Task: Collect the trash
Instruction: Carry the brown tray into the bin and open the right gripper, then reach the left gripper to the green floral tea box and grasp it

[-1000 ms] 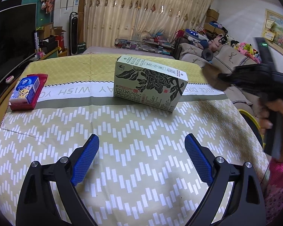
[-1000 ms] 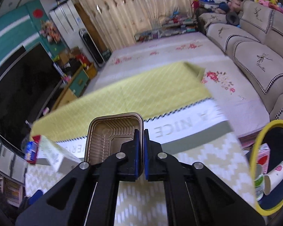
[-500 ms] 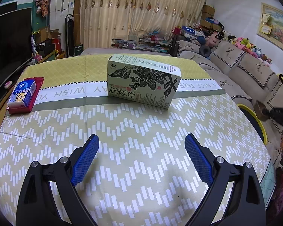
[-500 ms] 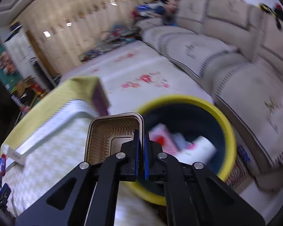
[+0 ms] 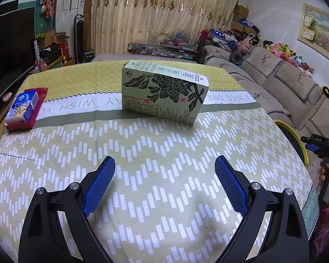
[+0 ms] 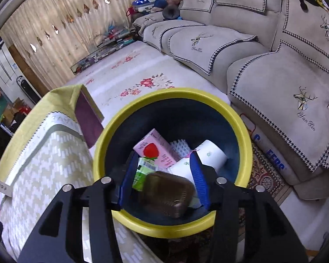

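Note:
My right gripper (image 6: 163,161) is open above the yellow-rimmed trash bin (image 6: 125,118). A brown plastic tray (image 6: 167,191) lies loose in the bin between my fingers, on top of a pink carton (image 6: 155,151), a green carton (image 6: 142,173) and a white paper cup (image 6: 206,155). My left gripper (image 5: 164,166) is open and empty over the table (image 5: 142,153). A green flower-printed box (image 5: 164,89) stands on the table beyond it. The right gripper (image 5: 313,144) shows at the left view's right edge, over the bin's rim (image 5: 294,138).
A blue tissue pack on a red wrapper (image 5: 24,107) lies at the table's left edge. A beige sofa (image 6: 285,76) stands close behind the bin. The table's corner (image 6: 61,142) is left of the bin.
My right gripper carried the brown tray from the table to over the bin, then opened. The tray dropped into the bin. My left gripper hardly moved.

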Demonstrator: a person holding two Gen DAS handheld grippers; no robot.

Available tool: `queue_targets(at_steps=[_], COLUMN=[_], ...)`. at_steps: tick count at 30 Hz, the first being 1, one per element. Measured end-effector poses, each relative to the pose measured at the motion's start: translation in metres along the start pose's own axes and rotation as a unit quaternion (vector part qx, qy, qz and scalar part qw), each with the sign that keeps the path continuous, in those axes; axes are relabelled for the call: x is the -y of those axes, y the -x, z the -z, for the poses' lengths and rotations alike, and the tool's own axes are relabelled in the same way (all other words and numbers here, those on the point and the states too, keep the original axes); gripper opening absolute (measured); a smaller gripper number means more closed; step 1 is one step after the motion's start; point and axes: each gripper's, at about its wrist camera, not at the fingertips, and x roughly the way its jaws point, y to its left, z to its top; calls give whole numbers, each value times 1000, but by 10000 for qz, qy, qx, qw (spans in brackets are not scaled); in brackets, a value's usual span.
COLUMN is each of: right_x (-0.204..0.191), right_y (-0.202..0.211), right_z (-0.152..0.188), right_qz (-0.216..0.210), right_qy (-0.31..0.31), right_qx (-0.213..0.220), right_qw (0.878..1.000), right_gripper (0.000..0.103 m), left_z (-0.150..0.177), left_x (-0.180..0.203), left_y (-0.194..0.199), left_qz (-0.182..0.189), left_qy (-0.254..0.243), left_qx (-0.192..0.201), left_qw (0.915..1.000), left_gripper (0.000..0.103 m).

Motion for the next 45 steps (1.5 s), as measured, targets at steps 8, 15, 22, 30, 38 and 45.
queue_targets(at_steps=[8, 15, 22, 30, 38, 45], right_x=[-12, -16, -23, -27, -22, -21], right_y=[13, 13, 12, 12, 14, 17], right_z=[-1, 2, 2, 2, 3, 5], right_qz=[-292, -488, -512, -463, -550, -700], right_qy=[127, 150, 228, 268, 221, 193], right_qx=[114, 58, 21, 13, 11, 9], right_qw=[9994, 9987, 9984, 9986, 9982, 9974], right_gripper=[51, 51, 51, 51, 52, 52], left_z=[-10, -42, -68, -86, -69, -41], left_x=[10, 10, -25, -37, 5, 74], left_y=[-3, -11, -42, -74, -63, -36], left_qz=[193, 260, 145, 541, 1130, 1664], left_qy=[-59, -612, -631, -840, -1299, -1877], left_qx=[-169, -105, -123, -220, -591, -920], left_qw=[9997, 9977, 9978, 9948, 9833, 9636], left_gripper=[91, 91, 91, 91, 91, 91])
